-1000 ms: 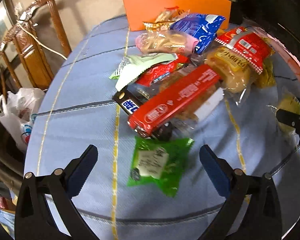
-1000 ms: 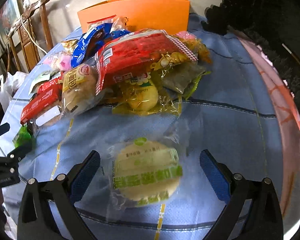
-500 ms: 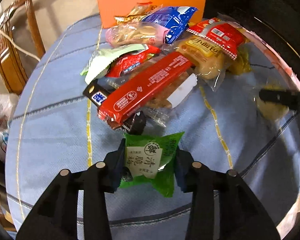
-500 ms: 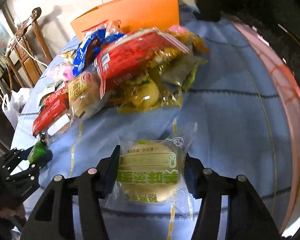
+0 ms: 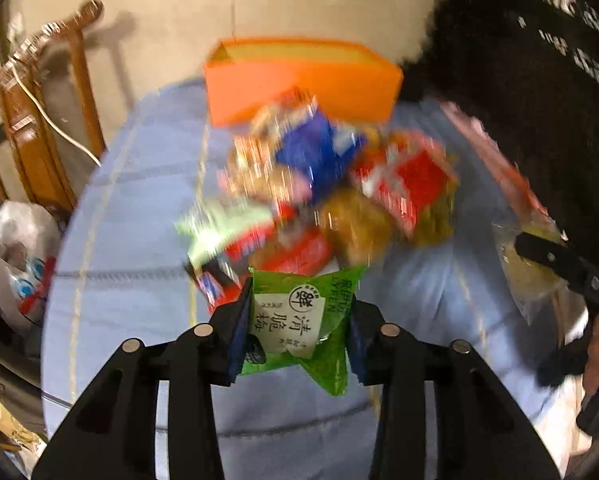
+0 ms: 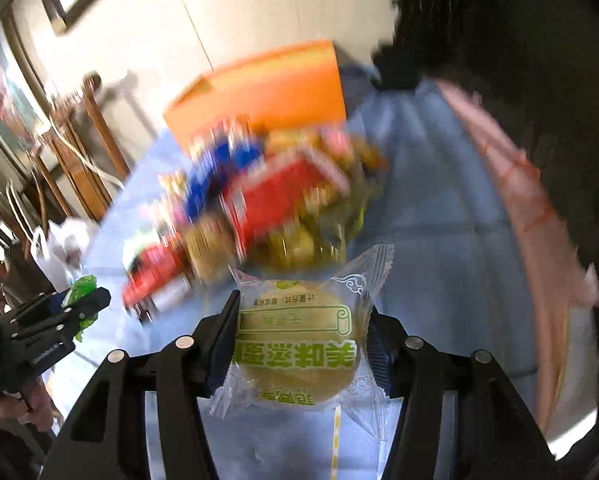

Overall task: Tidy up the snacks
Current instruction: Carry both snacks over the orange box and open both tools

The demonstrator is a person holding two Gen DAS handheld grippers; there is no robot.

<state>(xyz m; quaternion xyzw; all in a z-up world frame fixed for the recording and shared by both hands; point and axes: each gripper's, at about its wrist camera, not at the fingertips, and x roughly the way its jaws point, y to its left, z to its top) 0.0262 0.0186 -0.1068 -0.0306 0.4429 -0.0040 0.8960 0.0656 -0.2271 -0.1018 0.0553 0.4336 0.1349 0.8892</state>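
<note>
Two snacks are up off the blue surface [image 5: 139, 208]: the left hand-held gripper [image 5: 297, 330] clenches a green packet [image 5: 299, 320], the right hand-held gripper [image 6: 301, 346] a clear-wrapped round cake [image 6: 299, 344], likely bound for the orange box [image 5: 299, 80] at twelve o'clock, beyond the pile [image 5: 319, 192].
</note>
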